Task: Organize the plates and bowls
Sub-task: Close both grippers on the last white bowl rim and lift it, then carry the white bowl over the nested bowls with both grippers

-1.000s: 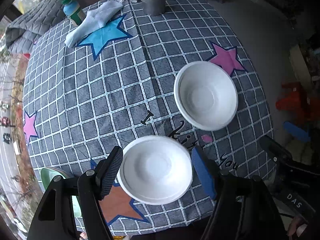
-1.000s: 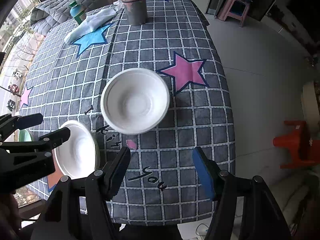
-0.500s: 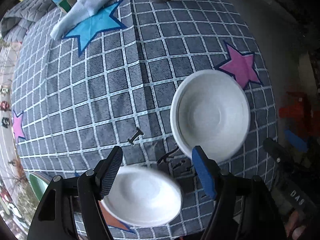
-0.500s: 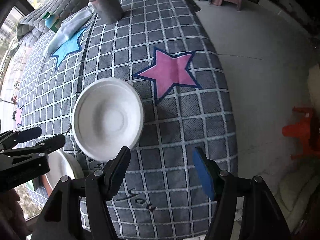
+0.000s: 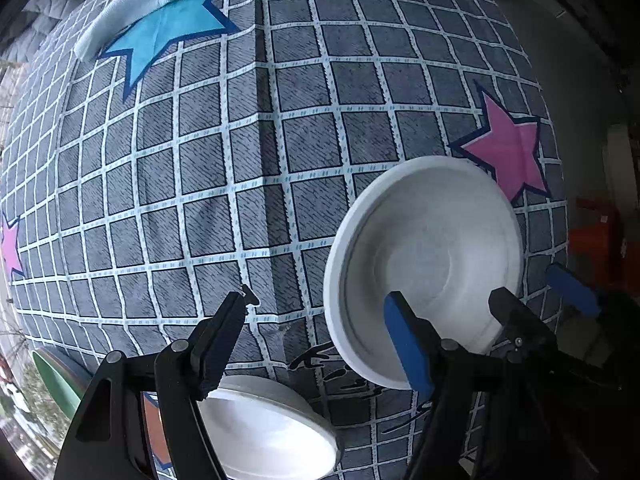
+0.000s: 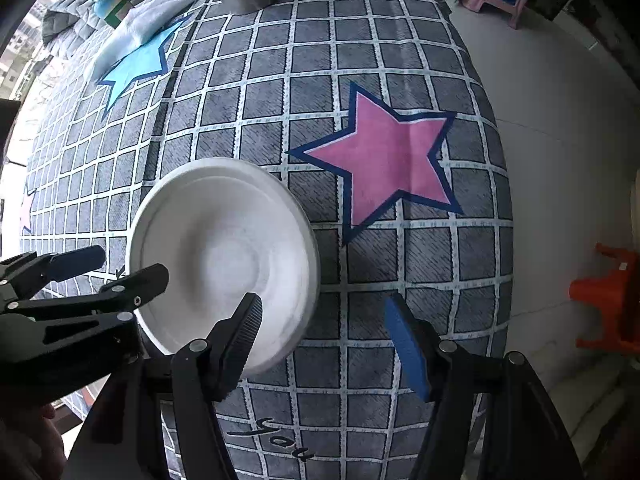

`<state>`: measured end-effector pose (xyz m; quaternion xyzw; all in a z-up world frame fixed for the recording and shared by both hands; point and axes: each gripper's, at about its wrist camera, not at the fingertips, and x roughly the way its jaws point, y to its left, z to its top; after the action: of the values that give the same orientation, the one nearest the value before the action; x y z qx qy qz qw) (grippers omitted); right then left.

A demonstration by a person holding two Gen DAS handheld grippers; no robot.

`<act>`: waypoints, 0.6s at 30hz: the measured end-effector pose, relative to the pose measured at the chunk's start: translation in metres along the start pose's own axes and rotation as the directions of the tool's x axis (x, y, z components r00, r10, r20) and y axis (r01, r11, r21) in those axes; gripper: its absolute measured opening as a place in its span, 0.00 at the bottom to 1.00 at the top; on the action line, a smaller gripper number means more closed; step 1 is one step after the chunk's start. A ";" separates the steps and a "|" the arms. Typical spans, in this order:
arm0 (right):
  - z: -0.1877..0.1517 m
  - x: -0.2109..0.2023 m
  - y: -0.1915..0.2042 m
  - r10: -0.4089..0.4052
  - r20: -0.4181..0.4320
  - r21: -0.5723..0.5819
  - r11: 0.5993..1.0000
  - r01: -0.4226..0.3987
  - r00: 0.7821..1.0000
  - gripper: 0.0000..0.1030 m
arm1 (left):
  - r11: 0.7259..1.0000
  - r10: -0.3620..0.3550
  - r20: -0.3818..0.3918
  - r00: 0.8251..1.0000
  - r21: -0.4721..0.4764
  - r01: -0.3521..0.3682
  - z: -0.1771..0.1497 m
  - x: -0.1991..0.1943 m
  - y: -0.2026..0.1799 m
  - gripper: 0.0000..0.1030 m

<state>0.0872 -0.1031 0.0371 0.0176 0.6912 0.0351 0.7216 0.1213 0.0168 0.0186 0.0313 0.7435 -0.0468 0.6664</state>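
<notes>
Both grippers pointed down at the checked tablecloth (image 5: 224, 184), jaws parted and holding nothing.

The white bowl (image 5: 424, 268) sat on the cloth just inside the pink star (image 5: 508, 152). In the left wrist view, the left gripper (image 5: 316, 336) stood beside the bowl: its blue finger overlapped the bowl's near rim, its black finger hung over bare cloth on the side away from the star. No pad pressed on the bowl.

In the right wrist view, the right gripper (image 6: 324, 332) straddled the bowl's rim on the star side, black finger over the bowl (image 6: 224, 256), blue finger over bare cloth. Contact could not be confirmed.

A second white dish, the plate (image 5: 268, 428), lay farther from the star, near the cloth's front edge, partly behind the left gripper's black finger.

Beyond the bowl, away from the front edge, the cloth lay open as far as a folded white towel (image 5: 132, 0) and a bottle (image 6: 110, 4) at the far edge.
</notes>
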 end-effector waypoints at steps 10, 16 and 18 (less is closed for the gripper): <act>0.006 0.012 0.003 -0.007 -0.011 -0.031 0.999 0.007 1.000 0.63 | 0.999 0.036 -0.002 0.999 -0.011 -0.036 0.004 0.014 -0.005 0.73; 0.007 0.026 0.008 0.010 -0.022 -0.063 0.998 -0.011 1.000 0.48 | 1.000 0.015 -0.018 1.000 0.000 -0.015 0.001 0.034 -0.006 0.54; 0.007 0.031 0.013 0.019 -0.018 -0.073 0.997 -0.020 1.000 0.33 | 1.000 -0.002 -0.027 1.000 -0.009 0.002 0.001 0.043 -0.008 0.43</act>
<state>0.0954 -0.0879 0.0073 -0.0025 0.6956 0.0676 0.7153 0.1172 0.0083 -0.0240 0.0280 0.7526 -0.0437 0.6564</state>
